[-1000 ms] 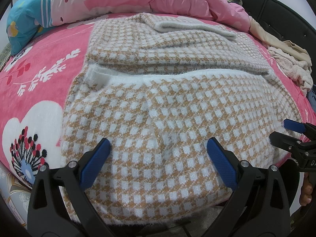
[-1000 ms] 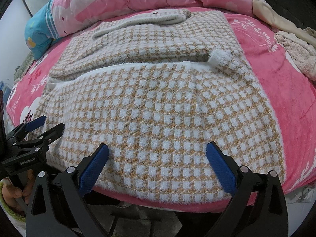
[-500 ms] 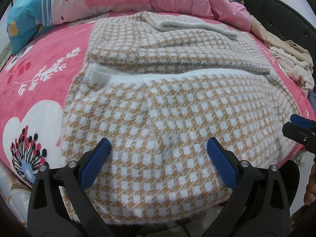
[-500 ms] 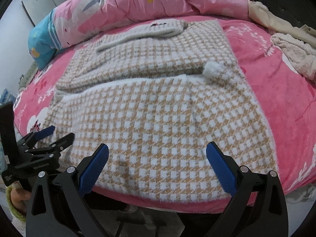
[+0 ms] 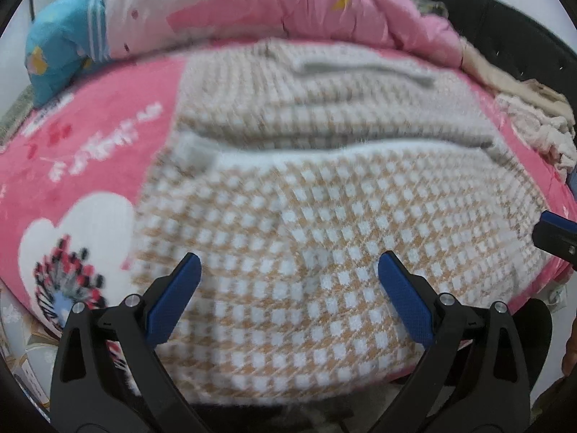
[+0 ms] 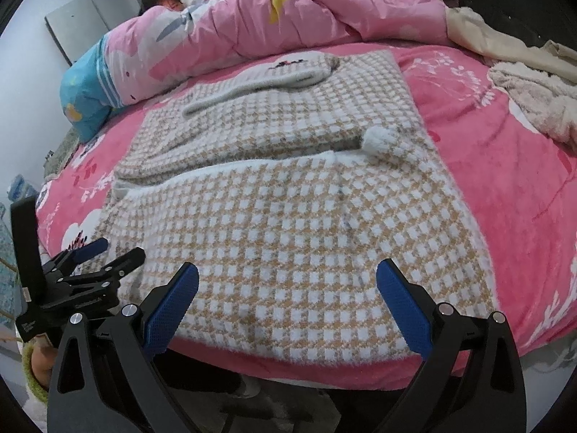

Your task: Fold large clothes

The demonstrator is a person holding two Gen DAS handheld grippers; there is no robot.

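- While I am looking through the left wrist view, which is blurring, I am finding the left gripper point(image 5: 289, 281) standing with its jaws spread wide and holding nothing, hovering over the near hem of the checked sweater point(image 5: 324, 223).
- I am seeing the sweater lying flat on the pink bedspread point(image 5: 90, 151), its near edge hanging at the mattress edge below the blue fingertips point(image 5: 176, 296).
- I am noting a sleeve lying folded across the body as a band, with a white cuff point(image 5: 194, 151) showing at the left side.
- At the right border I am catching only a tip of the right gripper point(image 5: 557, 231); from this view I cannot tell how its jaws are standing.
- Turning to the right wrist view, I am finding the right gripper point(image 6: 287, 287) likewise gaping and empty above the sweater's point(image 6: 288, 223) near hem.
- I am seeing the left gripper point(image 6: 108, 250) off to the left, just beside the garment's near left corner, its jaws parted and not touching cloth as far as I can tell.
- I am seeing the sleeve band ending in a fluffy cuff point(image 6: 378, 142), with the collar point(image 6: 274, 75) at the far end near the pink quilt point(image 6: 288, 11).
- I am judging the task as partly done: sleeves appear tucked in; folding the body from hem toward collar is remaining.
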